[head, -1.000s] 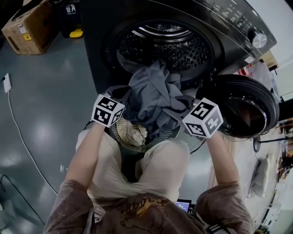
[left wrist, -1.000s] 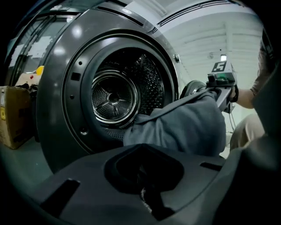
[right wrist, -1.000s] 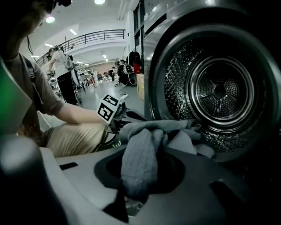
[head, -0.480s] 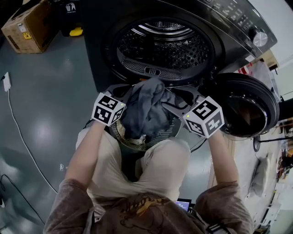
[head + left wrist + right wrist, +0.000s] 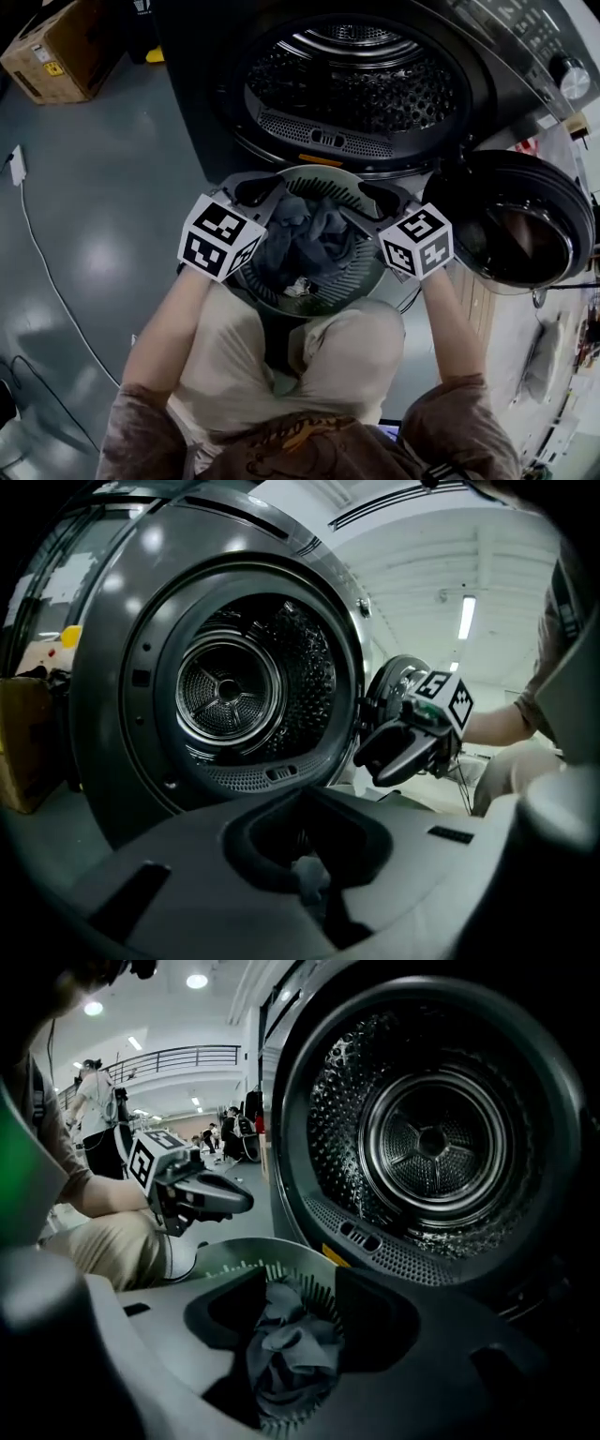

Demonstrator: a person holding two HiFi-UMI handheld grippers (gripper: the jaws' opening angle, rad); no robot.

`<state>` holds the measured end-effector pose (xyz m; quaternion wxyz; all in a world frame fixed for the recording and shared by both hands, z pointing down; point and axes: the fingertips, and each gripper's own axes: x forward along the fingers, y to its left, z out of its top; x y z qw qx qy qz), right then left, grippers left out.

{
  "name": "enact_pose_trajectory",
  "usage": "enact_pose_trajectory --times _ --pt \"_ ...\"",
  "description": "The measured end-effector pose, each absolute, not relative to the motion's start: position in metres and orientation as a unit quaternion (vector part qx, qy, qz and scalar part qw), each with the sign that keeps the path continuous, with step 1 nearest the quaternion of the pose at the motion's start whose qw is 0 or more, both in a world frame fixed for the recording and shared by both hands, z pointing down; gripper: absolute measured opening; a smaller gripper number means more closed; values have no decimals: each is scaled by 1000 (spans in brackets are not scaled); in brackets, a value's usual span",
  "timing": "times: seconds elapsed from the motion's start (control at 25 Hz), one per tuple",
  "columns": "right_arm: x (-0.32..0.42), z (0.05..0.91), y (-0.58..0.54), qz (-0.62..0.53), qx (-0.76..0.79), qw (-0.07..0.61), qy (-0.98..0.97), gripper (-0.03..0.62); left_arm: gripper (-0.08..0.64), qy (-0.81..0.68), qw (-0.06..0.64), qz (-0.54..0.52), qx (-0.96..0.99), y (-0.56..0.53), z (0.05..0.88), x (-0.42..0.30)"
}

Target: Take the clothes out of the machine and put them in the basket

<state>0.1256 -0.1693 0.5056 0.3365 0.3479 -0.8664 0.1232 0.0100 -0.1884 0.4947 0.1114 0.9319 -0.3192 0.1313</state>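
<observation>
The grey clothes (image 5: 305,246) lie bunched in the round slatted basket (image 5: 367,274) at the person's knees. Over its rim, the left gripper (image 5: 257,191) and right gripper (image 5: 377,198) both have their fingers apart, pressing on nothing. The right's have just been opening, and cloth shows below their gap. Behind is the machine (image 5: 356,89), its door (image 5: 525,234) swung open.

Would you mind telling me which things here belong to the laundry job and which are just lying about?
Job in hand:
washing machine
grey clothes
basket

Lying about:
cardboard box
white plug and cable
</observation>
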Motion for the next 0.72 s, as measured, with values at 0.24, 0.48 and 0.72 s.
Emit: enact_pose_trajectory --times 0.24,0.48,0.72 --pt "125 512 -184 161 373 290 -866 152 5 -321 82 149 932 -194 487 8" --pt "121 438 -186 178 401 282 -853 42 5 -351 171 144 909 -183 428 -12" --pt "97 303 -160 195 371 292 -860 34 6 -375 224 135 889 -160 297 -39"
